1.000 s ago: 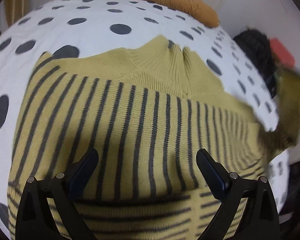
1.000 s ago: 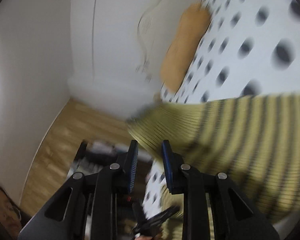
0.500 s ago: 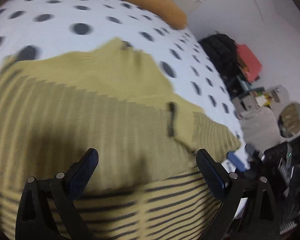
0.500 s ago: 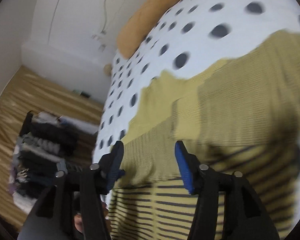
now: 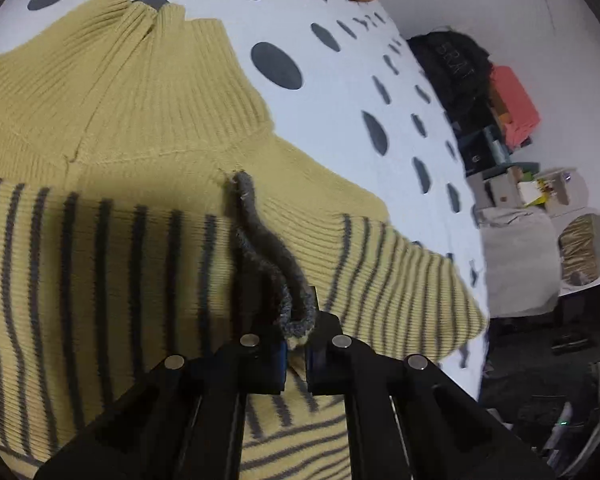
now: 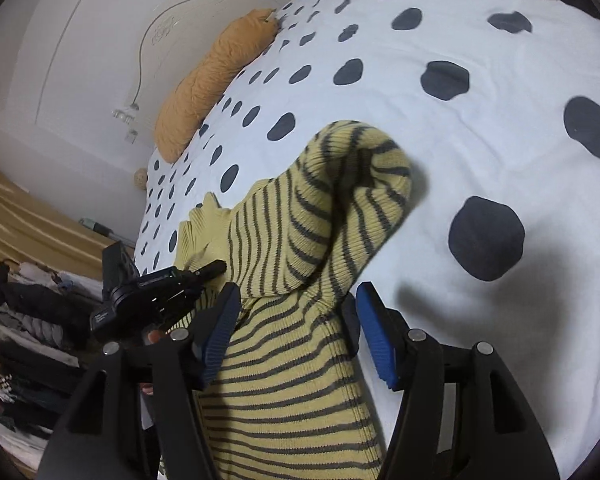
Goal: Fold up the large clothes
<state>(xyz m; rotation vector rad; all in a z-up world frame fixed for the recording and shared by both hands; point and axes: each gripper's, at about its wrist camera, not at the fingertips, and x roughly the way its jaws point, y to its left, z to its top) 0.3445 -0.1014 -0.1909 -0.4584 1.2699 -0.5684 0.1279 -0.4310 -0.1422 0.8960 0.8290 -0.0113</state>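
A mustard-yellow knit sweater with grey stripes (image 5: pixel 112 240) lies on a white bed cover with dark dots (image 5: pixel 340 92). Its plain ribbed collar (image 5: pixel 140 68) points up and away. My left gripper (image 5: pixel 296 344) is shut on a fold of the sweater with a grey edge near the shoulder. In the right wrist view the striped sweater (image 6: pixel 300 380) lies under my right gripper (image 6: pixel 296 328), which is open, its blue pads to either side of a bunched-up fold (image 6: pixel 340 200). The left gripper (image 6: pixel 156 292) shows at left in that view.
An orange pillow (image 6: pixel 212 76) lies at the far side of the bed by the white wall. A dark bag (image 5: pixel 452 64), a red box (image 5: pixel 516 104) and clutter stand beyond the bed's right edge. Folded clothes on a rack (image 6: pixel 32 320) stand to the left.
My left gripper moved in toward the sweater's shoulder and closed on a fold of it. My right gripper swung over the sweater and opened wider.
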